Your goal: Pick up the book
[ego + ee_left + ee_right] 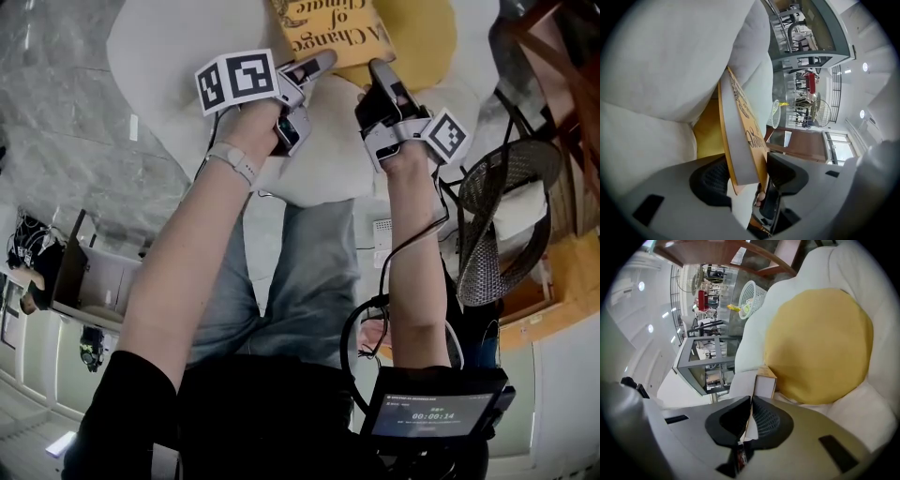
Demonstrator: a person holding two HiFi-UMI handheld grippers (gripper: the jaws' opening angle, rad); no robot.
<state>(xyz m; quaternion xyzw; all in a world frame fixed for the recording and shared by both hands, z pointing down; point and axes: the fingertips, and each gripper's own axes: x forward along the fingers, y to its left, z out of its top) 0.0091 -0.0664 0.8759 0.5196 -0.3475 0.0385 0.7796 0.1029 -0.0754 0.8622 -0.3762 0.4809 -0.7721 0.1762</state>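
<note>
The book [328, 28] has an orange cover with dark lettering and leans against a yellow cushion [424, 39] on a white armchair [178, 47]. My left gripper [314, 67] is at its lower left corner. In the left gripper view the thick page block [740, 140] sits between the wide-set jaws, and both pads [712, 180] touch its covers. My right gripper [380, 75] is at the lower right corner. In the right gripper view it is shut [750, 420] on a thin white leaf of the book [764, 385].
A wire mesh basket [511, 216] stands to the right of the chair, with wooden furniture [553, 56] behind it. A dark screen [427, 408] hangs at the person's waist. The cushion [818, 343] fills the chair back behind the book.
</note>
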